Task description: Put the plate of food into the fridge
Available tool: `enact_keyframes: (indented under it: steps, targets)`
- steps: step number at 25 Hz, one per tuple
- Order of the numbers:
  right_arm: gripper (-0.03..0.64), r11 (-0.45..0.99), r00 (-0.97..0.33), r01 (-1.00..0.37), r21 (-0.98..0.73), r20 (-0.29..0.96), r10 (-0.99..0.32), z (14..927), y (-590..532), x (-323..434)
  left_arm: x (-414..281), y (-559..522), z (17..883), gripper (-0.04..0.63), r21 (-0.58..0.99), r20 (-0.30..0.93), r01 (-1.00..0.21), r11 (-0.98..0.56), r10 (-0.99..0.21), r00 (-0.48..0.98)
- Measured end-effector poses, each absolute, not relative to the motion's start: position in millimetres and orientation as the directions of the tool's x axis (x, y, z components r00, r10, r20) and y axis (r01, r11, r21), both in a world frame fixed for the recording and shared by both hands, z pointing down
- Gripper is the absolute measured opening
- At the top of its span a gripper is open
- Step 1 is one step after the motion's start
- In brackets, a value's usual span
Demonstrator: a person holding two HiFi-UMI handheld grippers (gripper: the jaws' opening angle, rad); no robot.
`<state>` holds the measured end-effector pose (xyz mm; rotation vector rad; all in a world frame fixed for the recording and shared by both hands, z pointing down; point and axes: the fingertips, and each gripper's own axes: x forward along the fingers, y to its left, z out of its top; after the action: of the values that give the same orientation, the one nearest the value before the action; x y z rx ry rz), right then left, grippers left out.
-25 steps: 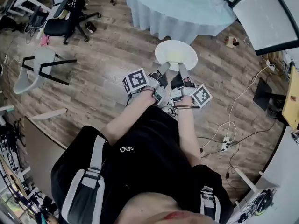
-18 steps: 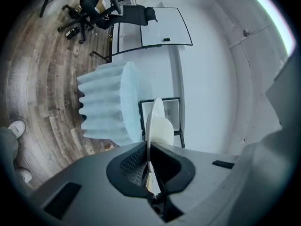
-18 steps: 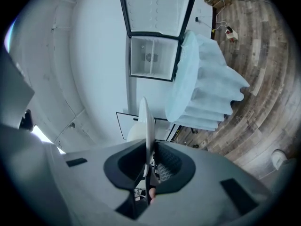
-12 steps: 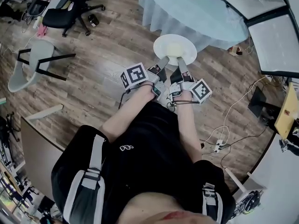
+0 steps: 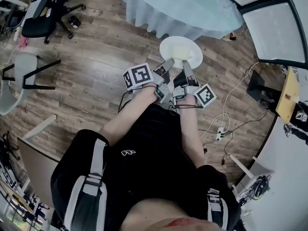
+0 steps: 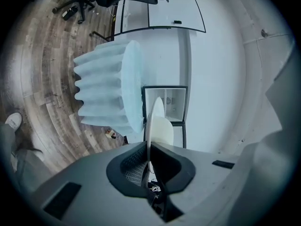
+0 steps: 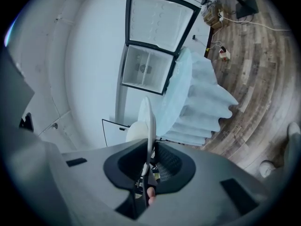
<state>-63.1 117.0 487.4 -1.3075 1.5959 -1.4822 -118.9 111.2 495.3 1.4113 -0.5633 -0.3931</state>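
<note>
we carry the white plate [image 5: 181, 52] in the air above the wooden floor [image 5: 96, 66], held level between the two grippers, with pale food [image 5: 179, 53] sitting on it. the left gripper [image 5: 168, 64] bites the near rim on its left side and the right gripper [image 5: 185, 66] bites the near rim just beside it; the two stand close together, angled toward each other. in the left gripper view the jaws are clamped on the thin edge of the plate, and the right gripper view shows the same pinch on its own side of the rim. the far edge of the plate is near the round table [image 5: 183, 8] draped in a light blue tablecloth [image 6: 106, 93]. beyond that table the fridge [image 7: 146, 68] stands open against the white wall [image 6: 221, 69], its door swung wide and its pale shelves bare to view; the plate is well short of it. a black office chair [image 5: 43, 18] stands off to the far left.
</note>
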Motion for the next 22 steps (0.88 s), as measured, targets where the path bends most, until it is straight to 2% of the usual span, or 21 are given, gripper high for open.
enact_keyframes:
  steps: [7,14,22]
  targets:
    - [0.049,-0.158,-0.384,-0.248,-0.956,0.247,-0.89,516.7,113.6,-44.0,-98.8,112.5,529.1,0.025,0.971,0.204,-0.081,0.227,-0.599,0.775]
    - [0.048,-0.117,-0.415,-0.218,-0.969,0.2,-0.887,505.1,75.9,36.2,-20.3,75.6,513.4,0.025,0.976,0.208,-0.114,0.187,-0.623,0.754]
    - [0.049,-0.075,-0.396,-0.169,-0.983,0.138,-0.908,494.4,58.0,117.2,60.6,56.4,500.1,0.025,0.978,0.207,-0.15,0.144,-0.611,0.764]
